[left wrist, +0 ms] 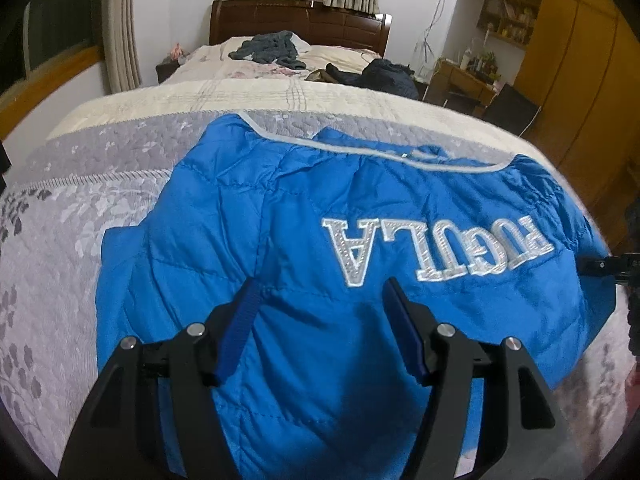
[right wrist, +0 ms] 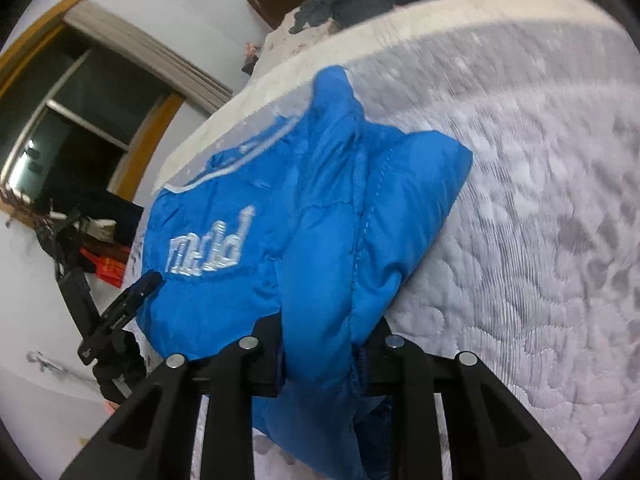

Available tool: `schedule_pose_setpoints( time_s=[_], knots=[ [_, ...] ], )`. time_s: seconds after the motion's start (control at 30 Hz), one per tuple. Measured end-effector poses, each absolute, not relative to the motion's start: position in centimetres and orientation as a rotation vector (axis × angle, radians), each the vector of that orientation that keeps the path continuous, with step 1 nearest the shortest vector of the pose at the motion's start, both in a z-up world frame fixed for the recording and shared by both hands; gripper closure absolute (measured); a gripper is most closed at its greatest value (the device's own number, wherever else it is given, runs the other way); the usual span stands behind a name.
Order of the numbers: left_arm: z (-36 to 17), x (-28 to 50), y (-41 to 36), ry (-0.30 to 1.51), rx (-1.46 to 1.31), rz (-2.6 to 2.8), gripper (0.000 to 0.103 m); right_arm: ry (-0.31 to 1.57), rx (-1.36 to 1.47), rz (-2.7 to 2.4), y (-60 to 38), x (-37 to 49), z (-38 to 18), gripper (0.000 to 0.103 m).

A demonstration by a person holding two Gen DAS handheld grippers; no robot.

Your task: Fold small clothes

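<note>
Left tool (left wrist: 320, 304): fingers spread wide, nothing between the blue pads (left wrist: 240, 328); it hangs just above the near part of the jacket.
Right tool (right wrist: 320, 340): a thick fold of the jacket fills the gap between its fingers and bulges out on both sides; the pads are buried under the cloth, so it looks pinched on the fabric.
Jacket (left wrist: 320, 208): blue, quilted and puffy, lying on the bed straight ahead of the left tool; white stitched letters (left wrist: 440, 248) read upside down, ahead and to the right of the tool's tips. A pale trim (left wrist: 360, 152) runs along the far edge.
Jacket from the right tool's view (right wrist: 248, 216): one side is lifted and doubled over, forming a rounded flap (right wrist: 404, 200) ahead of the tool and a little to the right; the lettering sits ahead to the left.
Bed (left wrist: 80, 208): grey and white quilted cover with a leaf pattern, under the jacket and on both sides of the left tool.
Far end of the bed: a heap of dark clothes (left wrist: 272, 50) well beyond the jacket, before a brown headboard (left wrist: 300, 20).
</note>
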State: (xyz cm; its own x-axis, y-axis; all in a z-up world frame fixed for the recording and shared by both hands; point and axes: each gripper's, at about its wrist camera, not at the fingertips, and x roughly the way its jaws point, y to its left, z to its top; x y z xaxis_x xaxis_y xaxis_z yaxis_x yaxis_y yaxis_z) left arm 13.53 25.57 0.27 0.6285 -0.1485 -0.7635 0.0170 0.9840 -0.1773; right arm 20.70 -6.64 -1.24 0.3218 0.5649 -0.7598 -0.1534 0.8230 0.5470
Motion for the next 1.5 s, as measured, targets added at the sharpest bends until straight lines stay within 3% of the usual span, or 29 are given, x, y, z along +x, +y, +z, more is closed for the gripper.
schedule_pose_setpoints(
  time_s=[0.23,0.43,1.1,1.27,1.4,1.5],
  knots=[
    [2.4,12.9,26.7,0.847,-0.195,-0.115,0.039,1.104,0.2,0.49,0.3,20.7,6.0,0.079],
    [2.8,12.9,27.7,0.859,-0.231,-0.117,0.039,1.098,0.043,0.497,5.9,20.9,8.4,0.079],
    [3.3,13.3,32.6,0.845,-0.388,-0.107,0.039,1.114,-0.294,0.539,20.8,19.1,6.0,0.078],
    [3.2,13.4,33.7,0.842,-0.425,-0.111,0.039,1.134,-0.283,0.565,22.7,19.0,4.6,0.07],
    [3.2,13.4,34.5,0.839,-0.454,-0.118,0.039,1.151,-0.24,0.627,23.9,18.8,3.5,0.051],
    [3.1,13.6,35.2,0.837,-0.481,-0.119,0.039,1.155,-0.219,0.654,24.5,18.7,2.8,0.049]
  ],
)
